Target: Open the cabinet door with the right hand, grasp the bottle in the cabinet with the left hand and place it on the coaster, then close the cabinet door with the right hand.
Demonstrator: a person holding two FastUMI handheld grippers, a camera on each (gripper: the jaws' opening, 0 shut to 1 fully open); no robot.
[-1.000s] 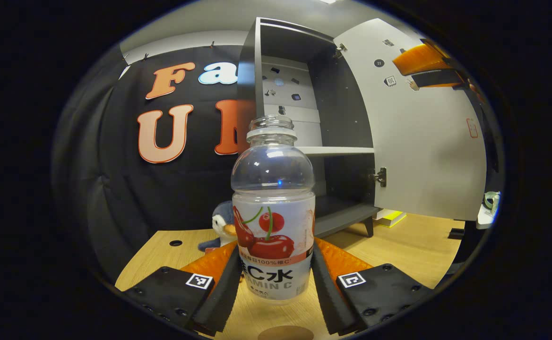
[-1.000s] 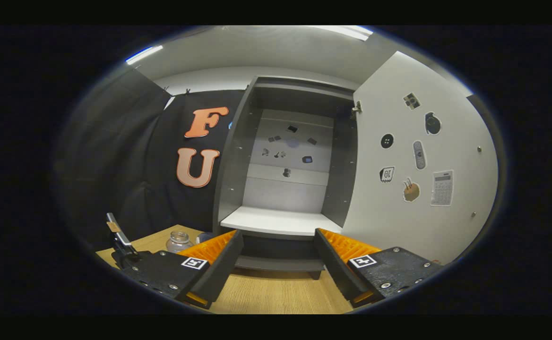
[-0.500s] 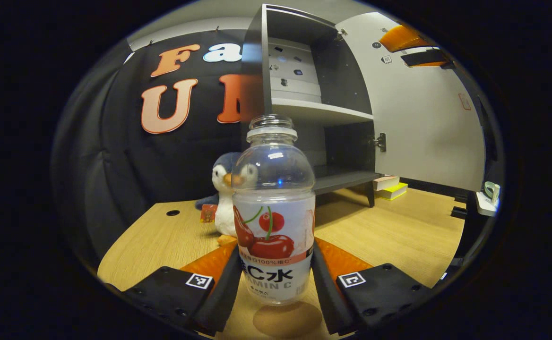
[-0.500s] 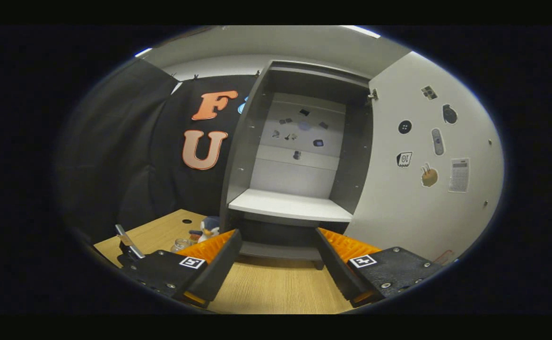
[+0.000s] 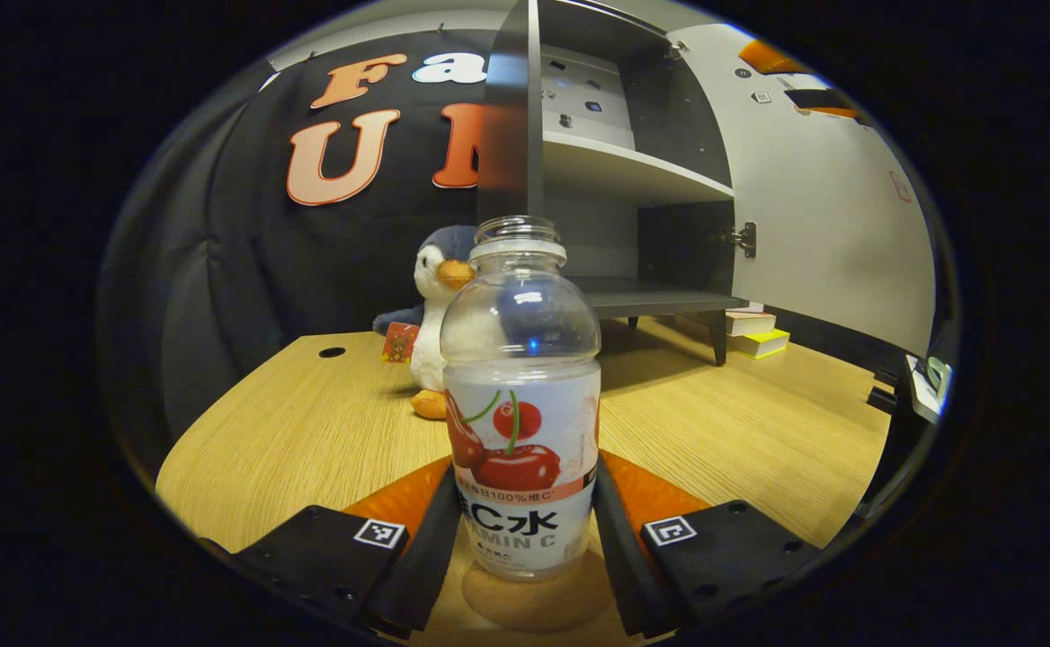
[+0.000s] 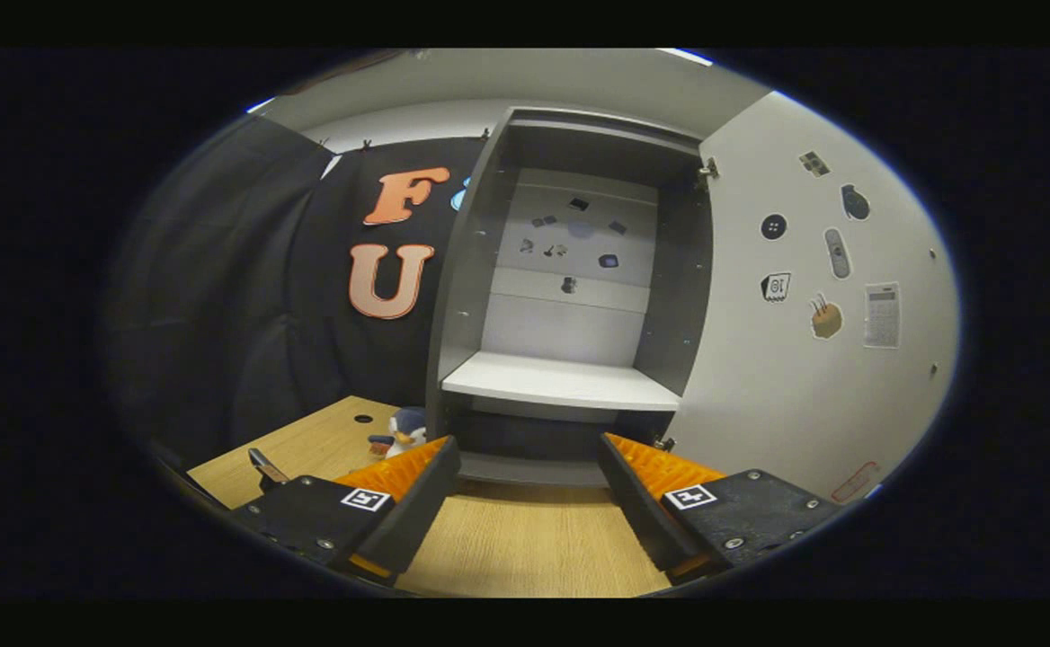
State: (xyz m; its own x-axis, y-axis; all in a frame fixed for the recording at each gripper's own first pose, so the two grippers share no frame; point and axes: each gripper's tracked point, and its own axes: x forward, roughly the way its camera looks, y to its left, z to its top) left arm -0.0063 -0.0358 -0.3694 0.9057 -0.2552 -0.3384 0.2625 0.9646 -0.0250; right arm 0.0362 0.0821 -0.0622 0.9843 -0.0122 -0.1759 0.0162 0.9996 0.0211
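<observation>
1. The left gripper (image 5: 522, 539) is clamped on the bottle (image 5: 520, 395); both fingers press the lower label. The bottle stands upright over the coaster (image 5: 529, 600), its base at or just above the disc. I cannot tell whether it is touching down yet.
2. The right gripper (image 6: 529, 503) hangs with jaws apart, grasping nothing, facing the open cabinet (image 6: 570, 296). The door (image 6: 813, 305) is swung wide to the right.
3. Risk: the bottle has no cap and looks empty, so it is probably light. If the fingers let go while it is off the coaster or tilted, it may tip or roll on the table (image 5: 309, 431).
4. Risk: the coaster is partly hidden under the bottle and fingers, so centring is hard to judge. An off-centre base could rest half on the rim and wobble.
5. Risk: pulling the fingers back without opening fully could drag the bottle off the disc.
6. Risk: the penguin (image 5: 435, 314) sits near, behind the bottle; a forward nudge could knock the two together.
7. Risk: the door is not yet closed; a fast swing could jolt the cabinet.
</observation>
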